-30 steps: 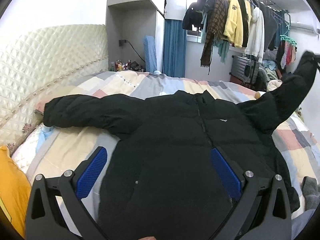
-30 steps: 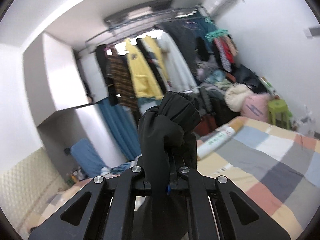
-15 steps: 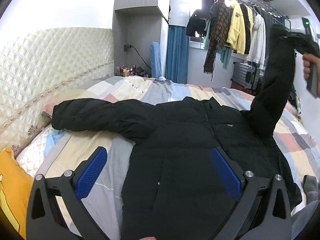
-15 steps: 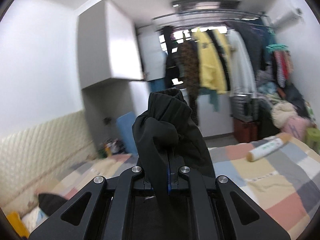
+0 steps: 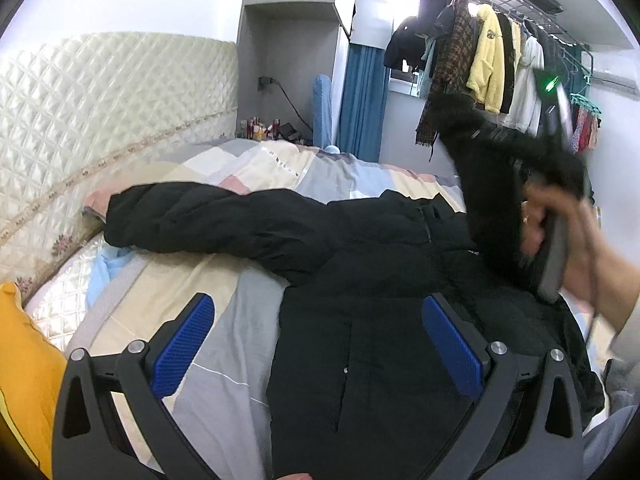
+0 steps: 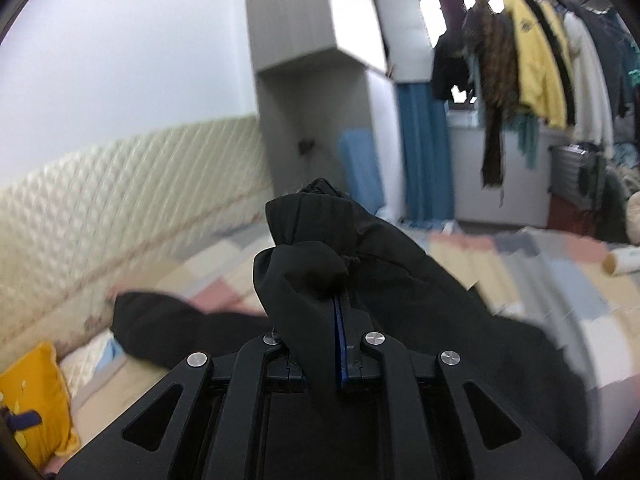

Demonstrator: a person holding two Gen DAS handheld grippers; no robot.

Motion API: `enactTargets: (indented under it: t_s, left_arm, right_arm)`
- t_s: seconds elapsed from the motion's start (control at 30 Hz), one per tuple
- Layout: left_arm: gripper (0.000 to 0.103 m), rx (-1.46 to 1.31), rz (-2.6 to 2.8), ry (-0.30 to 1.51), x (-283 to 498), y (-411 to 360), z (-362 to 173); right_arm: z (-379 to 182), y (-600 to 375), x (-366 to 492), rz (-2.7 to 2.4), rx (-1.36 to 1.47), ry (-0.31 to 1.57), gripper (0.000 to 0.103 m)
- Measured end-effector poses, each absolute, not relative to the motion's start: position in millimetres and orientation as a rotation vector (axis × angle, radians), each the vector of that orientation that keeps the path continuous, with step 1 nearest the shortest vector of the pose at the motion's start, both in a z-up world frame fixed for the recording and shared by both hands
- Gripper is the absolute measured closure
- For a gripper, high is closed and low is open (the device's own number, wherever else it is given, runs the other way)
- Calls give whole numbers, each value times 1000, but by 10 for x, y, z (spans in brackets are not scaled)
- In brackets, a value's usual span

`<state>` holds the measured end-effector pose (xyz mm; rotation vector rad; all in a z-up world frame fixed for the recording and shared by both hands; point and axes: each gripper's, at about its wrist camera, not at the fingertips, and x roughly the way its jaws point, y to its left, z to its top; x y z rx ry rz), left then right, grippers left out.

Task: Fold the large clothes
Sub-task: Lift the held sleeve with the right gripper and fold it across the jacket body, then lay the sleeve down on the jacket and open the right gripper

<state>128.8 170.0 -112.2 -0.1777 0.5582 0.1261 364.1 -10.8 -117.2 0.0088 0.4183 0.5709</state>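
Note:
A large black puffer jacket (image 5: 380, 320) lies front up on the patchwork bed (image 5: 192, 280). Its left sleeve (image 5: 208, 220) stretches flat toward the headboard. My left gripper (image 5: 316, 340) is open and empty, hovering above the jacket's lower body. My right gripper (image 6: 340, 320) is shut on the cuff of the right sleeve (image 6: 312, 248) and holds it lifted over the jacket's chest. In the left wrist view the raised sleeve (image 5: 488, 184) and the hand holding the right gripper (image 5: 556, 216) are at the right, blurred.
A quilted cream headboard (image 5: 100, 120) runs along the left. A yellow pillow (image 5: 24, 360) lies at the near left corner. A rack of hanging clothes (image 5: 492, 64) and a blue curtain (image 5: 360, 104) stand beyond the bed. A rolled tube (image 6: 624, 264) lies on the far right of the bed.
My right gripper has swung the sleeve cuff up from the far right and inward over the jacket's chest. The left gripper has stayed open over the lower body, shifting slightly.

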Motion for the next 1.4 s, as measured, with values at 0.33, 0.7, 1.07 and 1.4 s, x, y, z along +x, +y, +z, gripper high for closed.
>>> enactTargets:
  t_s: [0.33,0.7,1.07,1.4]
  left_arm:
    - [0,-232,97,604,1447,1832,-1326]
    - [0,-297,61,652,1629,1933,-1512]
    - [0,-274,50,644,1577,1808,-1435]
    - [0,-254,22,617,1480,1612,-1334]
  right_arm:
    - [-2349,504,3671,595,-67,624,92]
    - [-2609,519,3654,590,-114,742,83]
    - [-2172,104,3254,700,-127,671,23]
    - [-1679,-1256,3163,487,-78,502,23]
